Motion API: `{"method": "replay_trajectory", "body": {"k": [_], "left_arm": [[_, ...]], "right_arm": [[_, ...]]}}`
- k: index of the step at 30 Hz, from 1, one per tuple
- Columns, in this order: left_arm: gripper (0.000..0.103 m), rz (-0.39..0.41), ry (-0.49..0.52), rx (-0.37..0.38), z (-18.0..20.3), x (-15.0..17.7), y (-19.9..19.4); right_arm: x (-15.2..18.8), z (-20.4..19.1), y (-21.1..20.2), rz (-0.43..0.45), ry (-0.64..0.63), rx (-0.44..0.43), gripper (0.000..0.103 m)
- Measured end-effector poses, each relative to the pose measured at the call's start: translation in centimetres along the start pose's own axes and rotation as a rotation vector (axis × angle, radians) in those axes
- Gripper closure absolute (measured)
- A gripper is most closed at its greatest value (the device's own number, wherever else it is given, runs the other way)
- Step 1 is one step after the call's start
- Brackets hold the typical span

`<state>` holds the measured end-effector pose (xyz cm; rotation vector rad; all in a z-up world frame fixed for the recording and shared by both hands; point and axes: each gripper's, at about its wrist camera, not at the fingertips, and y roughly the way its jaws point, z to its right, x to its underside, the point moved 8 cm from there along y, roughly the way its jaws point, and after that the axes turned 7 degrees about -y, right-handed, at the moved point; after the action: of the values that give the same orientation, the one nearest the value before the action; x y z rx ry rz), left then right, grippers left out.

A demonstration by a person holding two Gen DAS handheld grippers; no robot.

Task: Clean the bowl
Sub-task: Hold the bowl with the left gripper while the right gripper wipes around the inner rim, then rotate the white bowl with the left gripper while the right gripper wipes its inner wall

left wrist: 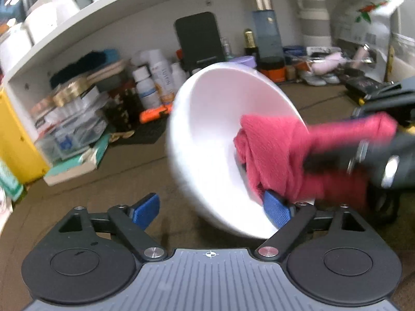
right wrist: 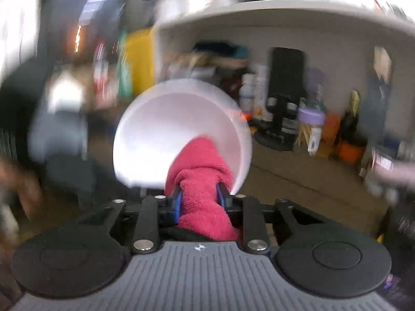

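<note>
The right hand-held gripper is pressed together on a bunched red cloth, whose free end pushes forward into the white bowl. The left hand-held gripper is spread wide: one blue pad sits against the bowl's lower rim beside the cloth, the other pad stands well apart to the left, touching nothing. Whether that one pad alone carries the bowl I cannot tell; the far side of the rim is hidden

The bowl is up off the brown worktop, tipped on edge so its mouth faces right, toward the cloth. Seen from the right wrist it lies straight ahead, opening toward the camera, so the wiping hand is the nearer one to the inside. Both views are smeared with motion

Judging from this, the wipe runs along the lower inner wall; the upper wall looks untouched. Room is open near and right; cluttered bottles and a shelf crowd the far side
</note>
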<state>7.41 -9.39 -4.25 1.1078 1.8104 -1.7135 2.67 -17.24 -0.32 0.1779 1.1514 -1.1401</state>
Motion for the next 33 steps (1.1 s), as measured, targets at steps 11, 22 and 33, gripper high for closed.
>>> {"method": "replay_trajectory", "body": {"k": [11,22,33], "left_arm": [[0.039,-0.002,-0.019,0.084,0.3,-1.1,1.0],[0.010,0.029,-0.001,-0.006,-0.9,-0.6,0.2],[0.050,0.031,-0.156,0.143,-0.6,-0.5,0.9]], "right_arm": [[-1.6,-1.7,1.9,0.045,-0.240,0.080,0.084],[2.6,2.9,3.7,-0.104,0.487,-0.298,0.084],[6.4,6.0,2.8,0.038,1.049,-0.431,0.084]]}}
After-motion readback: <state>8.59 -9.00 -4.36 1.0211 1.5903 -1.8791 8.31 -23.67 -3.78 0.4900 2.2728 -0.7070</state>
